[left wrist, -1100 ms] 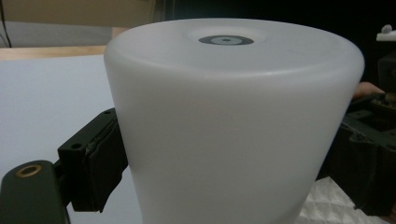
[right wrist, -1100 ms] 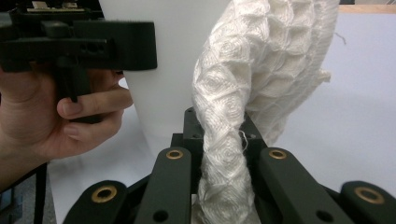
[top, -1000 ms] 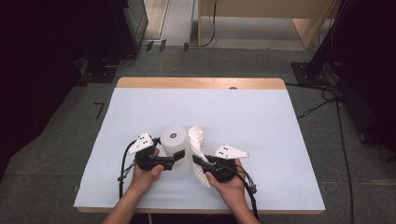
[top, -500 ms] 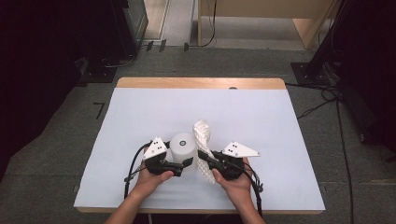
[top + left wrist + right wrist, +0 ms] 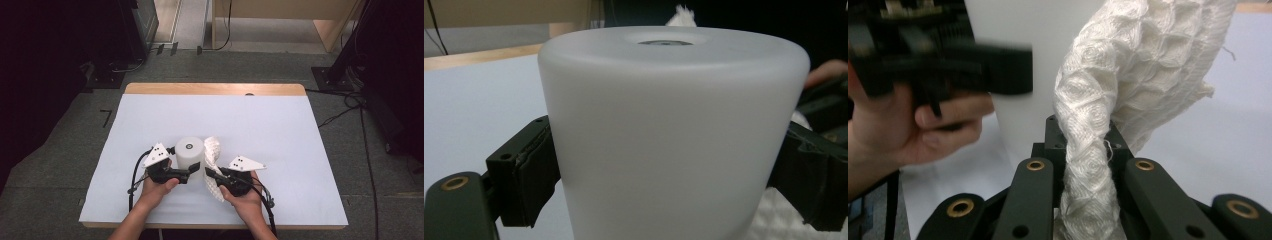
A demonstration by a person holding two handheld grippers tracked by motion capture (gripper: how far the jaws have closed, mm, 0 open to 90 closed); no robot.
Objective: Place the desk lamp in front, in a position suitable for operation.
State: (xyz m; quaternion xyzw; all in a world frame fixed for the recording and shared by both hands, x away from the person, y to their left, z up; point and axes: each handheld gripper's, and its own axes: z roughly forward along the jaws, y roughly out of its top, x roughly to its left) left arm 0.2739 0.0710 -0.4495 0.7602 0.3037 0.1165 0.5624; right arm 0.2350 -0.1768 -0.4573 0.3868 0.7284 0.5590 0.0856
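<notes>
A white frosted cylinder [image 5: 190, 150] stands upright on the white table cover near the front. My left gripper [image 5: 184, 164] is shut on it from the left, and its black pads [image 5: 531, 172] press on both sides of the cylinder [image 5: 674, 125]. A white waffle-weave cloth [image 5: 214, 150] hangs bunched just right of the cylinder. My right gripper [image 5: 210, 173] is shut on the cloth [image 5: 1128, 65], which is pinched into a rope between its jaws [image 5: 1083, 137]. The left hand [image 5: 908, 135] and the cylinder lie close behind.
The white-covered table [image 5: 280, 130] has a wooden far edge [image 5: 215, 89]. Open surface lies to the left, right and far side of the hands. Cables [image 5: 345, 112] trail on the grey floor at right, and dark equipment [image 5: 125, 30] stands beyond the far left corner.
Both hands, the cylinder and the cloth drifted slightly right, then back left. The cloth's free upper end rose a little and settled again. Both grips are unchanged.
</notes>
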